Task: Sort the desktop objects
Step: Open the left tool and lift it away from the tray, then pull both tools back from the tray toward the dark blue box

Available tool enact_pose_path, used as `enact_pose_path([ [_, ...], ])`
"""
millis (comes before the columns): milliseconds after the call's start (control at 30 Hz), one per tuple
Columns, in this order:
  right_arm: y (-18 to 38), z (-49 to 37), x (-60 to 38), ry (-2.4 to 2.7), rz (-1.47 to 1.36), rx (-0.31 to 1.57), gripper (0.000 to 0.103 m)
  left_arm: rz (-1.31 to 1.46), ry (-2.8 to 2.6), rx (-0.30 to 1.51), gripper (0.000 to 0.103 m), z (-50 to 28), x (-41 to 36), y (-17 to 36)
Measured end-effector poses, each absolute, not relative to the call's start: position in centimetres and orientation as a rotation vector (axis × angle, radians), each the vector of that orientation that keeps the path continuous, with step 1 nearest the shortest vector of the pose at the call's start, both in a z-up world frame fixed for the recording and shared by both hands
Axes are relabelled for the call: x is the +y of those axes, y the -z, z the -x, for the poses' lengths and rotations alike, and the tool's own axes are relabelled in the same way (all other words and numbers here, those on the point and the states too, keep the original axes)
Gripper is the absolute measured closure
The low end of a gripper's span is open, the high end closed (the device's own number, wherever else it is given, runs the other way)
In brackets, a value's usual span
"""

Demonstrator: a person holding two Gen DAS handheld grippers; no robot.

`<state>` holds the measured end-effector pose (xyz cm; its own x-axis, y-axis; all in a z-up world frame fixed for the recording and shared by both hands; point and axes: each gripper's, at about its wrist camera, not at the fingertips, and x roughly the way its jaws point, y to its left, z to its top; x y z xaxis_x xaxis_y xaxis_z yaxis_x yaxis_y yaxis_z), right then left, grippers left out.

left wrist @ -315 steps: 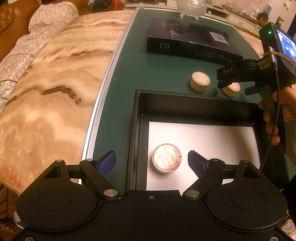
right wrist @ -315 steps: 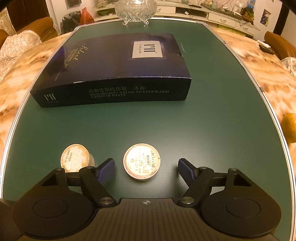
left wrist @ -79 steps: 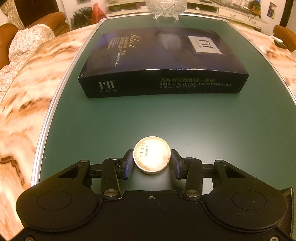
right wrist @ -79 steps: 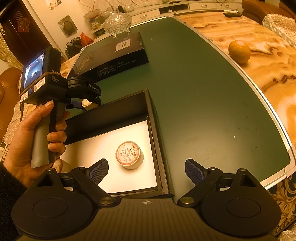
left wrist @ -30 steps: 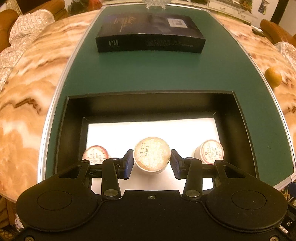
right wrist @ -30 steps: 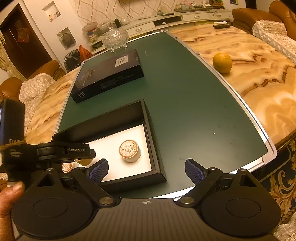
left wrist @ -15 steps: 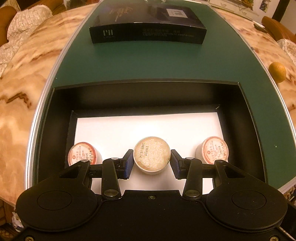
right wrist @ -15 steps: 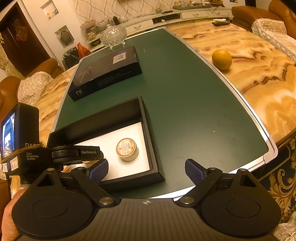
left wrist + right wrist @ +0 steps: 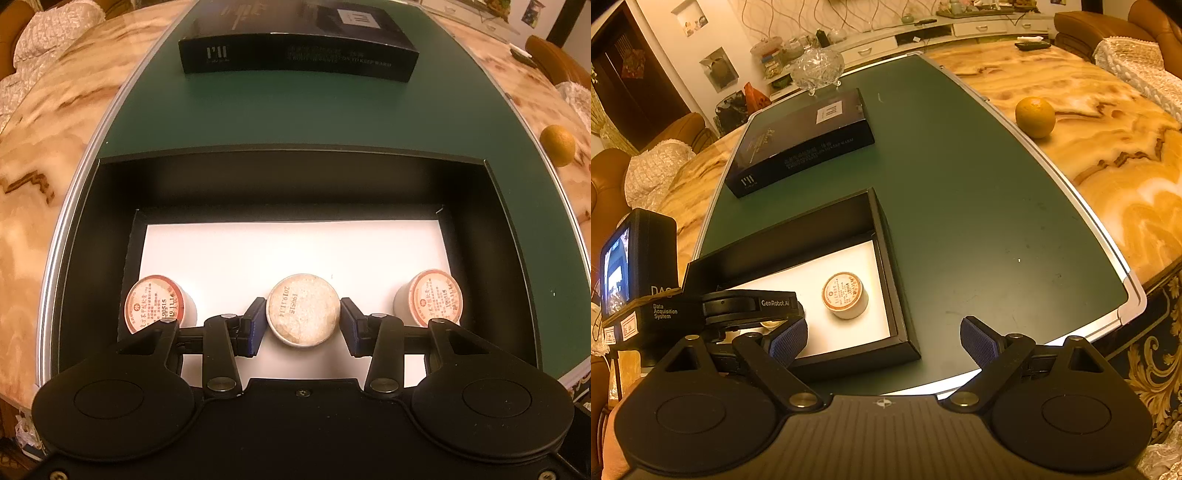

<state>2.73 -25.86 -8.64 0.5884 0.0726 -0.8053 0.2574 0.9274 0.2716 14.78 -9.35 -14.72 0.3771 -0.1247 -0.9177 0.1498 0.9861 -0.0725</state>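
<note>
My left gripper (image 9: 303, 325) sits low inside the open black box (image 9: 291, 184), over its white floor. A round cream pot (image 9: 303, 309) stands between its blue pads, and a thin gap shows on each side. Two red-labelled pots stand in the box, one at the left (image 9: 155, 304) and one at the right (image 9: 434, 298). In the right wrist view my right gripper (image 9: 884, 338) is open and empty above the box's near right corner (image 9: 905, 343). There the left gripper's body (image 9: 738, 306) hides the middle pot, and one red-labelled pot (image 9: 845, 294) shows.
A long dark carton (image 9: 295, 55) lies on the green table top (image 9: 295, 110) beyond the box. An orange (image 9: 1034, 116) rests on the marble surround at the right. A glass bowl (image 9: 817, 68) stands at the far end. The table's front edge (image 9: 1071, 336) is close.
My left gripper has lowered the cream pot onto the box floor between the two red-labelled pots. Its jaws have parted slightly from the pot. The right gripper has stayed open.
</note>
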Motion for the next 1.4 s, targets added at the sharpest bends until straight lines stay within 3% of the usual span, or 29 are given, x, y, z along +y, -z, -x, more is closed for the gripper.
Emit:
enact_pose_path([
  [167,8.5,-2.8,-25.8,0.111,-0.376,0.939,0.010,-0.003,0.182,1.171,0.060,-14.8,-8.9,14.5],
  [267,8.2,-2.7,-25.7,0.110,-0.370,0.936,0.010,0.005,0.183,1.170,0.052,-14.5,-8.4,13.7],
  [400,7.6,-2.9,-25.3,0.103,-0.352,0.938,0.010,-0.027,0.151,1.131,0.022,-12.6,-6.9,10.9],
  [533,7.3,-3.3,-24.3,0.085,-0.328,0.944,0.006,-0.032,0.095,1.095,0.010,-10.8,-4.3,8.1],
  [933,7.1,-3.4,-18.5,-0.019,-0.249,1.019,0.004,-0.050,0.004,1.129,0.005,-7.6,1.7,6.3],
  [1400,7.0,-1.9,-16.2,-0.004,-0.189,1.048,0.004,-0.044,0.055,1.149,0.005,-5.3,2.5,6.8],
])
